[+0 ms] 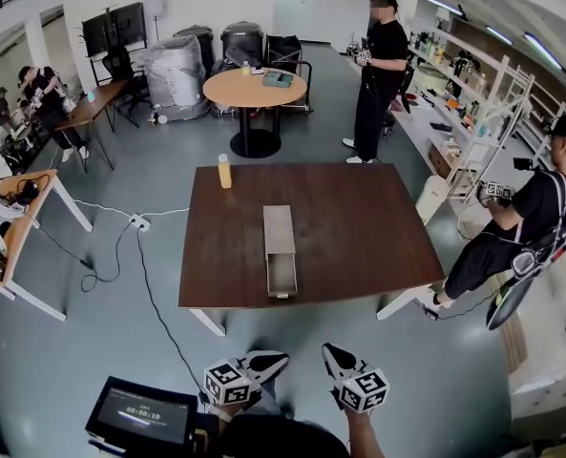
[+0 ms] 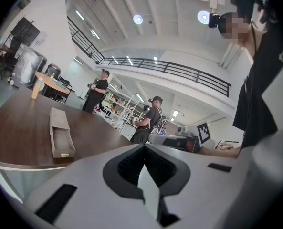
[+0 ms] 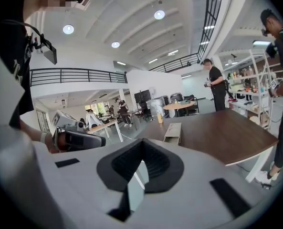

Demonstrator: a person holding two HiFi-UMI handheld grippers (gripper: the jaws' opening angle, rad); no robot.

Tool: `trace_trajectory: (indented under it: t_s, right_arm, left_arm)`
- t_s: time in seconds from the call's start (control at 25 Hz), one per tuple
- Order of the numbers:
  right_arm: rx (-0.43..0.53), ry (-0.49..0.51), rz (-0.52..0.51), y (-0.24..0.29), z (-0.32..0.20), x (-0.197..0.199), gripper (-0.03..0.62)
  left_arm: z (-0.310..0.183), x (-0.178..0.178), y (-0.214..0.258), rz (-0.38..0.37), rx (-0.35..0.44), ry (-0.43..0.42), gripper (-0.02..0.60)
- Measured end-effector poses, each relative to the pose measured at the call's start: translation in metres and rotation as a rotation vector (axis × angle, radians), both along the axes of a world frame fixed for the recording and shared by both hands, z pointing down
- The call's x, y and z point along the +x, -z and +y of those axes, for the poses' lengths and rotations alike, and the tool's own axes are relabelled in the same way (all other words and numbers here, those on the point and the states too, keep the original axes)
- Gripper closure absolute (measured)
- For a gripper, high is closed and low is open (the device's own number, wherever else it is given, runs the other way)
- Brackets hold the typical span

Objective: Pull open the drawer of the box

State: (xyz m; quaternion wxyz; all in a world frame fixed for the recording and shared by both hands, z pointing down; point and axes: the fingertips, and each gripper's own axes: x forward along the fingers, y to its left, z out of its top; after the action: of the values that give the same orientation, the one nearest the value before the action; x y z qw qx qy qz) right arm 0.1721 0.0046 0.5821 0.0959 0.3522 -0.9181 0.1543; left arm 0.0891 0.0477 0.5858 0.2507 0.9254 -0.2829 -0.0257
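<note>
A long box (image 1: 279, 225) lies on the middle of the brown table (image 1: 368, 237), its drawer (image 1: 282, 275) slid out to the near edge. The left gripper (image 1: 263, 362) and right gripper (image 1: 338, 359) hover off that edge, jaws pressed together and empty.

I am reading just one thing: the small dark screen (image 1: 141, 414) near my left gripper (image 1: 263, 363) is showing a white timer that seems to say 00:00:19, though the digits are tiny. Nothing else is coming through as legible lettering.
</note>
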Motion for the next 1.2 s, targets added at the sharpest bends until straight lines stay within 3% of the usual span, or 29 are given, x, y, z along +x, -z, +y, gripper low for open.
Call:
trace_trajectory:
  t_s: [0.2,0.48,1.2]
  right_arm:
    - [-0.032,0.018,-0.003,-0.014,0.027,0.0,0.606]
    - [0.009,0.043,-0.011,0.003,0.056,-0.004,0.606]
    - [0.008,0.048,-0.026,-0.005,0.064,-0.011,0.606]
  left_arm:
    - [0.023,0.005,-0.003,0.042,-0.005,-0.021,0.575]
    - [0.052,0.011,0.016,0.046,0.007,-0.02,0.575]
    - [0.064,0.008,0.015,0.042,0.009,-0.019,0.575]
